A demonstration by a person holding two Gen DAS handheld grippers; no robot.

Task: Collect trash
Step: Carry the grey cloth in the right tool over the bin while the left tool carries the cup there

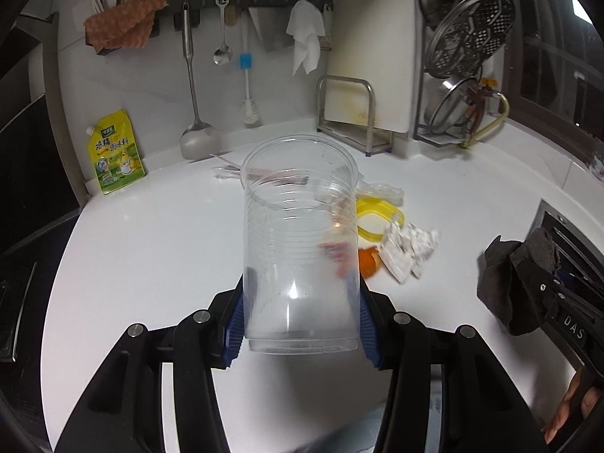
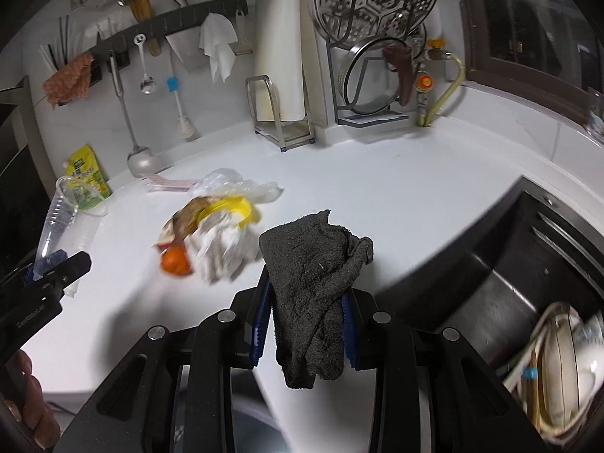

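Left wrist view showed the left claw (image 1: 300,324) clamped on a clear plastic cup (image 1: 300,234), its blue pads (image 1: 236,334) pressed against the cup's lower sides and its open mouth tipped away toward the wall. The cup looked empty; the coloured shapes in it seemed to be the litter seen through its wall.

The right claw (image 2: 305,324) was clenched on a dark grey rag (image 2: 315,275), which bunched up above the fingers and hung down below them.

The trash itself lay in one loose heap on the white tabletop (image 2: 396,196), ahead of both claws and between them: crumpled white paper (image 2: 226,249), a yellow plastic ring (image 2: 230,205), a piece of orange peel (image 2: 175,260), a brownish scrap (image 2: 187,215) and a clear plastic bag (image 2: 234,187), with a pink-striped wrapper (image 2: 166,183) lying just beyond toward the wall. None of it touched either claw.

Judged from this, the collecting had hardly begun. The tools appeared to be in hand, the cup perhaps as a receiver and the rag perhaps to sweep, but every piece was still on the tabletop and nothing had gone into the cup. No bin showed in either view. The sink (image 2: 521,264) at the right held dishes, apart from the heap.
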